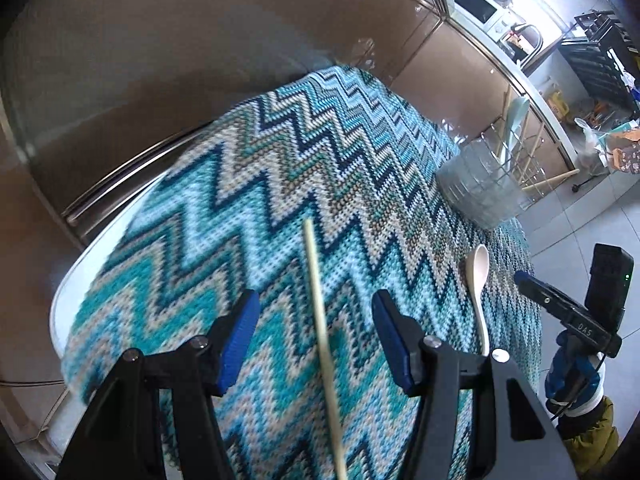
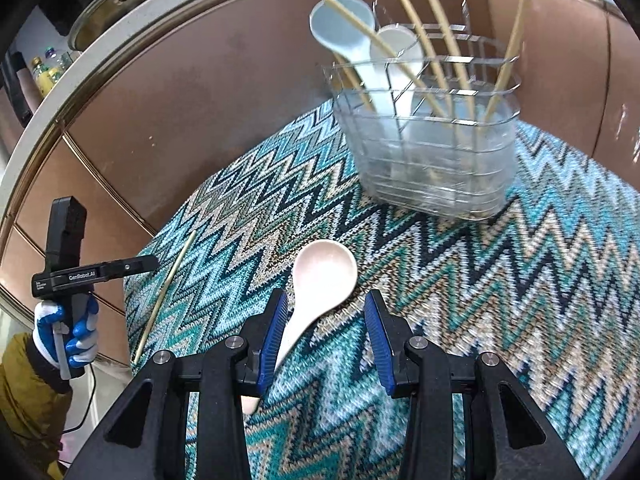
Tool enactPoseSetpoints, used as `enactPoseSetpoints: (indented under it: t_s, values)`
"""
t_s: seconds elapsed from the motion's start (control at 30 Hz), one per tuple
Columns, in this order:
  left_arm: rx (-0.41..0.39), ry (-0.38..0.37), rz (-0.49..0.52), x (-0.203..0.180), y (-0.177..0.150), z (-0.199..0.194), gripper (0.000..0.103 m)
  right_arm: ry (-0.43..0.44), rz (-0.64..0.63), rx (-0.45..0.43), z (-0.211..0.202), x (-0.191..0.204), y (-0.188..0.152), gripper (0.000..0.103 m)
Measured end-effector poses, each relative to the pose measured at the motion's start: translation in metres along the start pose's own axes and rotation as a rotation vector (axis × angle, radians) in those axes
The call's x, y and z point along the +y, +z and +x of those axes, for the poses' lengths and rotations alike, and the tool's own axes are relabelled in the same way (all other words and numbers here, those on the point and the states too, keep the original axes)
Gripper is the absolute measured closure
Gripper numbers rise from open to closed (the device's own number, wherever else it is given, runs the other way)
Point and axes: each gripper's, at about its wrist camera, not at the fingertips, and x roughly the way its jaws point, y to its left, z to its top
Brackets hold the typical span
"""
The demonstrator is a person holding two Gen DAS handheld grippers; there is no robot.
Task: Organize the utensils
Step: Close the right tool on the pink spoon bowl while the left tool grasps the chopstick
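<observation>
A lone wooden chopstick (image 1: 320, 320) lies on the zigzag tablecloth (image 1: 240, 184). My left gripper (image 1: 315, 298) hovers over it, open, one blue pad on each side and neither touching. A cream spoon (image 2: 324, 276) lies on the cloth with its bowl between the tips of my right gripper (image 2: 326, 298). That gripper is open too, and the spoon's handle runs under its left finger. A clear utensil basket (image 2: 432, 152) behind them holds several chopsticks and two pale spoons. The spoon (image 1: 478, 276), the basket (image 1: 480, 184) and the right gripper (image 1: 520, 278) also show in the left wrist view.
The round table's white rim (image 1: 60, 304) is close on the left. Brown cabinet panels (image 2: 240, 100) stand behind the table. A microwave (image 1: 478, 0) sits on a far counter. Tiled floor (image 1: 592, 224) lies to the right. A gloved hand (image 2: 68, 336) holds the left gripper (image 2: 152, 262) beside the chopstick (image 2: 168, 292).
</observation>
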Motion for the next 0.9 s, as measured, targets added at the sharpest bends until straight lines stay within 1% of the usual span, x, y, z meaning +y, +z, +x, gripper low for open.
enactPoseSetpoints:
  t_s: [0.07, 0.13, 0.2, 0.27, 0.33, 0.47, 0.53, 0.6, 0.63, 0.7, 0.77, 0.87, 0.9]
  values:
    - [0.021, 0.004, 0.01, -0.005, 0.006, 0.006, 0.047, 0.017, 0.009, 0.019, 0.01, -0.002, 0.005, 0.063]
    - [0.048, 0.024, 0.022, -0.01, 0.012, 0.013, 0.047, 0.021, 0.011, 0.038, 0.021, -0.004, 0.01, 0.063]
    - [0.075, 0.038, 0.034, -0.015, 0.016, 0.018, 0.051, 0.018, 0.011, 0.053, 0.03, -0.006, 0.014, 0.063]
    - [0.108, 0.061, 0.051, -0.02, 0.019, 0.024, 0.058, 0.022, 0.01, 0.074, 0.039, -0.009, 0.017, 0.063]
    - [0.134, 0.08, 0.063, -0.023, 0.02, 0.03, 0.062, 0.027, 0.008, 0.094, 0.047, -0.013, 0.019, 0.064]
    - [0.172, 0.109, 0.074, -0.027, 0.022, 0.04, 0.065, 0.049, 0.0, 0.125, 0.06, -0.016, 0.022, 0.067]
    - [0.182, 0.115, 0.073, -0.026, 0.023, 0.041, 0.067, 0.054, -0.008, 0.135, 0.066, -0.016, 0.022, 0.07]
    - [0.189, 0.126, 0.072, -0.026, 0.024, 0.042, 0.069, 0.061, -0.014, 0.148, 0.072, -0.016, 0.023, 0.077]
    - [0.191, 0.134, 0.075, -0.027, 0.024, 0.043, 0.072, 0.063, -0.019, 0.154, 0.075, -0.016, 0.023, 0.079]
    - [0.195, 0.151, 0.076, -0.028, 0.024, 0.043, 0.079, 0.064, -0.035, 0.162, 0.077, -0.015, 0.023, 0.089]
    - [0.197, 0.162, 0.068, -0.027, 0.024, 0.044, 0.088, 0.064, -0.046, 0.165, 0.076, -0.014, 0.022, 0.092]
    - [0.189, 0.173, 0.062, -0.026, 0.023, 0.044, 0.096, 0.056, -0.063, 0.162, 0.074, -0.01, 0.021, 0.094]
    - [0.186, 0.177, 0.061, -0.026, 0.023, 0.044, 0.096, 0.051, -0.068, 0.16, 0.073, -0.01, 0.021, 0.094]
